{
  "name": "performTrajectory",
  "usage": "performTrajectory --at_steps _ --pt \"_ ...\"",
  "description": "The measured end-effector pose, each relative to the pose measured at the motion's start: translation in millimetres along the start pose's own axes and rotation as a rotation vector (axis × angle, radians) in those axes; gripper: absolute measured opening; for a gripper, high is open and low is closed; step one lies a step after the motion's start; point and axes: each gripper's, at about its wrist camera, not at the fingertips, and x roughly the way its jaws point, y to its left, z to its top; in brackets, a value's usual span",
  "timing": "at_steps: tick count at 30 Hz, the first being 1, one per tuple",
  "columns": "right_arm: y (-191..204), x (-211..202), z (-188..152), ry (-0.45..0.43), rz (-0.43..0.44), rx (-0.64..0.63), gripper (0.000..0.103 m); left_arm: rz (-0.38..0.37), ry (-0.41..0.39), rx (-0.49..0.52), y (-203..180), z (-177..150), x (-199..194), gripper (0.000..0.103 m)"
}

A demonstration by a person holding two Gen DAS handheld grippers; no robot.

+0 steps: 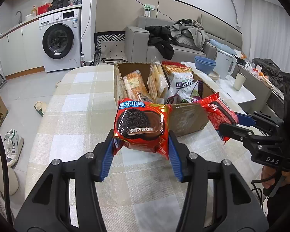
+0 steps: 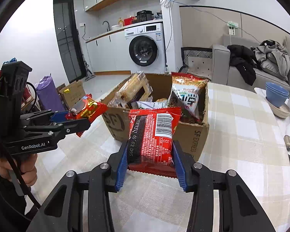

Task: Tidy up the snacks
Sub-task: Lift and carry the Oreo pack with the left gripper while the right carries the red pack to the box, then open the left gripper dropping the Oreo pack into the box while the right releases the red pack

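My left gripper point(image 1: 142, 145) is shut on a red Oreo packet point(image 1: 142, 122), front side facing me, held just above the checked table before the cardboard box point(image 1: 185, 118). My right gripper point(image 2: 149, 152) is shut on a second red Oreo packet point(image 2: 153, 135), barcode side facing me, held in front of the same box point(image 2: 195, 135). The box holds several snack bags, among them a bread pack point(image 1: 134, 84) and a noodle-snack bag point(image 2: 187, 92). Each gripper shows in the other's view: the right one point(image 1: 229, 122) at the right, the left one point(image 2: 77, 119) at the left.
The table point(image 1: 77, 104) has a beige checked cloth. Stacked blue bowls point(image 1: 205, 64), a white kettle point(image 1: 225, 63) and a cup point(image 1: 239, 80) stand behind the box to the right. A sofa with clothes, a washing machine point(image 1: 60, 40) and shoes on the floor lie beyond.
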Motion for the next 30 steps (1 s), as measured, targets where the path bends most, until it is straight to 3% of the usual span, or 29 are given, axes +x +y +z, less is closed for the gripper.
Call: performTrajectory --at_steps 13,30 --pt "-14 -7 13 -0.089 -0.002 0.077 0.044 0.026 -0.050 -0.042 15 23 -11 0.048" --pt "-19 26 58 -0.135 -0.008 0.111 0.044 0.012 -0.029 -0.044 1 79 51 0.048"
